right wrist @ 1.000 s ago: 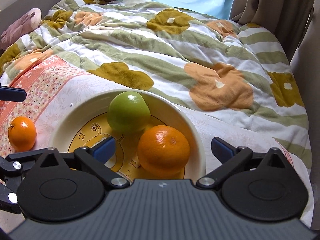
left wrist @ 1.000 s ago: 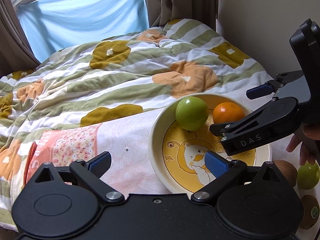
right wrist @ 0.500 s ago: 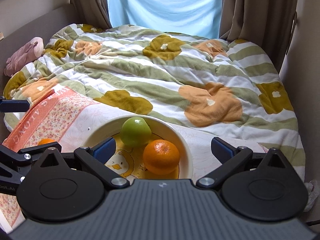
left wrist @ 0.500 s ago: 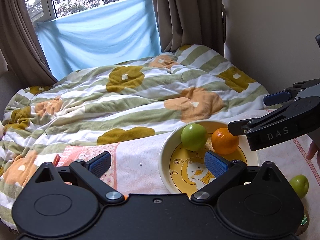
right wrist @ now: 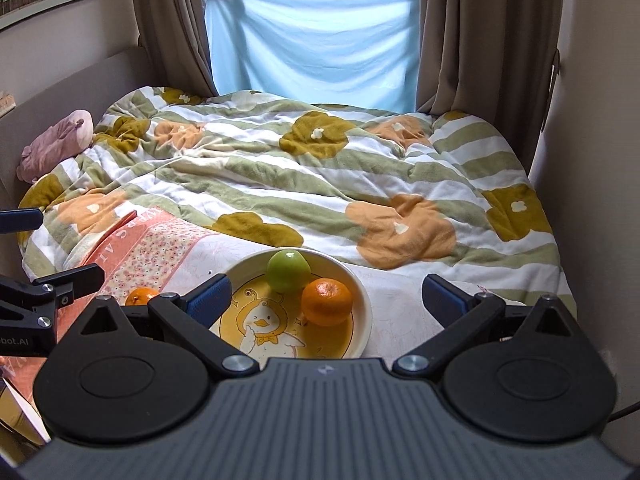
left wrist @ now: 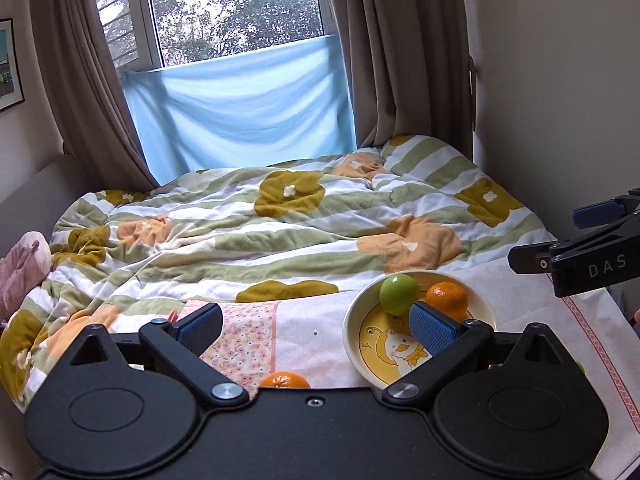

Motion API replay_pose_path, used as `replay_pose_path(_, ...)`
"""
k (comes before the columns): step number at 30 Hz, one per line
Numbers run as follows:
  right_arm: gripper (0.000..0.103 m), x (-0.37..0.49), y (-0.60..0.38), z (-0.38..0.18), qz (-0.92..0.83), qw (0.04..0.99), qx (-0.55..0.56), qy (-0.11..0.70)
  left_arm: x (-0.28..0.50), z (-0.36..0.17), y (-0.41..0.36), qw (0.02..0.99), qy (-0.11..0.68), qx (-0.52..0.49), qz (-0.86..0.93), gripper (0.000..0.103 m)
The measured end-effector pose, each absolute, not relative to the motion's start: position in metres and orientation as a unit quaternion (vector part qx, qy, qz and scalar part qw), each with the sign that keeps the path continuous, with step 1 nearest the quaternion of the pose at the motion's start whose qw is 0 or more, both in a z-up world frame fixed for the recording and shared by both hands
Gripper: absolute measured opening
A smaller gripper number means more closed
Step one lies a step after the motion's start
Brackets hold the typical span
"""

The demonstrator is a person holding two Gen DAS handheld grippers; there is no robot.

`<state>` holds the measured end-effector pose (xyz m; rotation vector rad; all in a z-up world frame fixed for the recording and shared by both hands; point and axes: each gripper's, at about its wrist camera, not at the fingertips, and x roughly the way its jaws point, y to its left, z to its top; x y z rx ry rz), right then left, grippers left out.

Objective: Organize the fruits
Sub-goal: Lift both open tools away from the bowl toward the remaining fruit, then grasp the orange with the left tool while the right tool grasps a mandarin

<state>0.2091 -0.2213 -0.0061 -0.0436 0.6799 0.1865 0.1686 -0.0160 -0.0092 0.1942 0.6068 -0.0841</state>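
Counting the fruit gives three pieces in plain sight: one green apple point(right wrist: 289, 271) and one orange point(right wrist: 327, 301) lying touching each other inside the cream bowl with a duck picture point(right wrist: 362, 334), plus a second orange point(right wrist: 141, 295) on the pink floral mat point(right wrist: 148, 252) to the left of the bowl. One bowl, one mat, one flowered quilt point(right wrist: 320, 184) and one pink plush toy point(right wrist: 56, 144) at the quilt's far left edge make up the rest.

Both claws are spread wide and hold nothing. The left gripper point(left wrist: 316, 326) hangs above the mat, the right gripper point(right wrist: 328, 294) above the bowl.

In the left wrist view the loose orange point(left wrist: 285, 381) is mostly hidden behind the gripper body, and the bowl point(left wrist: 352, 344) is partly covered by a blue finger pad point(left wrist: 432, 329). The right gripper point(left wrist: 576, 248) is cut off at that frame's right edge. Lettering on the mat is too tilted to read.
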Motion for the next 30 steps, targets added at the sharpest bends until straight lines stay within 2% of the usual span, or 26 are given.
replay_pose_path(13, 0.103, 0.150, -0.189, -0.019, 0.014, 0.932, 0.049, 0.358, 0.141, -0.020, 0.019, 0.944, 0.293, 0.114, -0.101, 0.101)
replay_pose_path(30, 0.103, 0.119, -0.091, -0.107, -0.099, 0.901, 0.125, 0.404, 0.194, -0.103, 0.078, 0.903, 0.345, 0.148, -0.207, 0.092)
